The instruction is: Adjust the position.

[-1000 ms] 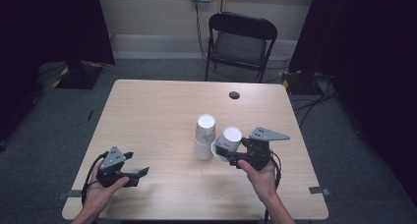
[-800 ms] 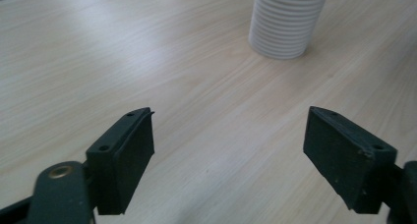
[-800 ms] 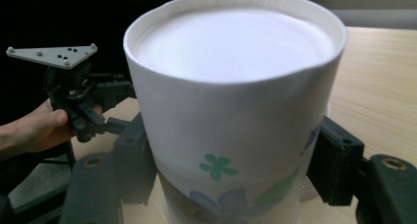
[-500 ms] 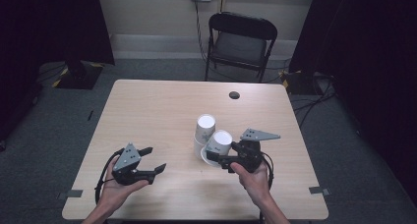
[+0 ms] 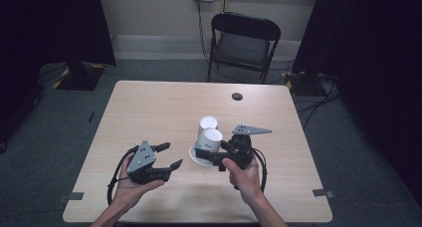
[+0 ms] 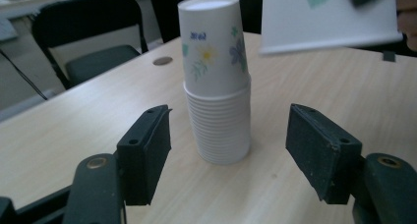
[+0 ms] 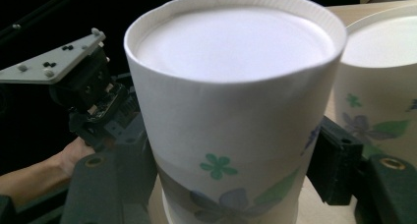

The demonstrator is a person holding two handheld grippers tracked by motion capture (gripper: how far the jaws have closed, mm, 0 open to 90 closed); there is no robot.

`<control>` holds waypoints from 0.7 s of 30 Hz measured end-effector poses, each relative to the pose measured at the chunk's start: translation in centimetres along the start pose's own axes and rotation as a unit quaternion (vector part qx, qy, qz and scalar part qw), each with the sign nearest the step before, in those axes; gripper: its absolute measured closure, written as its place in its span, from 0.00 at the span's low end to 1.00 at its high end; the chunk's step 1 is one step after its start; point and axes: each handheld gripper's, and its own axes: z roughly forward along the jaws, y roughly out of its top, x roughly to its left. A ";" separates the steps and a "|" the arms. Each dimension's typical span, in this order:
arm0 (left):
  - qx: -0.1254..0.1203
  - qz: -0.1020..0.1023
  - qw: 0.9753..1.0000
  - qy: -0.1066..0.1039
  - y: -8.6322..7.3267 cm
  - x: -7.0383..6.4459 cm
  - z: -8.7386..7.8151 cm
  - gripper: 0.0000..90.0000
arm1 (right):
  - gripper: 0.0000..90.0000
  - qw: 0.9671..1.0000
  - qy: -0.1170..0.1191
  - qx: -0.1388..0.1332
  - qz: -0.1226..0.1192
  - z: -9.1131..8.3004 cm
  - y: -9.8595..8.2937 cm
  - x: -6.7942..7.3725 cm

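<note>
One paper cup point(image 5: 209, 141) is off the stack of cups point(image 6: 218, 81), gripped tilted in the right gripper point(image 5: 215, 152) just right of it. The left gripper point(image 5: 168, 156), jaws spread and empty, points at the stack from the near left; judging by that, steadying the stack or separating more cups remains.

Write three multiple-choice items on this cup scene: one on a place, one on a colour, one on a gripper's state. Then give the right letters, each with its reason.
1. Where is the stack of cups?
A. On the chair seat
B. Upside down on the table, beyond the held cup
C. On the floor

2. What colour is the flower printed highest on the stack's top cup?
A. Yellow and white
B. Red
C. Black

3. What state is the left gripper in?
A. Shut on a cup
B. Shut on nothing
C. Open, holding nothing

Answers:
1 B: the high view shows the stack standing base-up on the tabletop just past the cup that the right gripper holds.
2 A: the left gripper view shows a yellow-centred, pale-petalled flower near the top.
3 C: its fingers stand wide apart, with the stack beyond them.
</note>
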 end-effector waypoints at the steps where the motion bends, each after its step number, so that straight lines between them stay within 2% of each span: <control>1: -0.002 -0.004 1.000 -0.004 0.1 -0.1 0.0 0.37 | 0.35 1.000 0.002 0.002 0.002 0.2 -0.1 0.1; 7: -0.017 0.013 1.000 -0.006 0.0 -1.0 0.3 0.36 | 0.35 0.998 0.036 0.008 0.042 1.2 -0.5 -0.1; 14: -0.028 0.023 0.999 -0.002 -0.1 -1.7 0.6 0.47 | 0.35 0.996 0.059 0.015 0.063 1.6 -0.7 0.1; 20: -0.043 0.031 0.999 -0.003 -0.1 -2.2 0.8 0.57 | 0.35 0.995 0.064 0.027 0.068 2.1 -1.2 0.1; 21: -0.044 0.033 0.998 -0.001 -0.1 -2.4 0.8 0.59 | 0.35 0.994 0.069 0.027 0.075 2.1 -1.3 0.1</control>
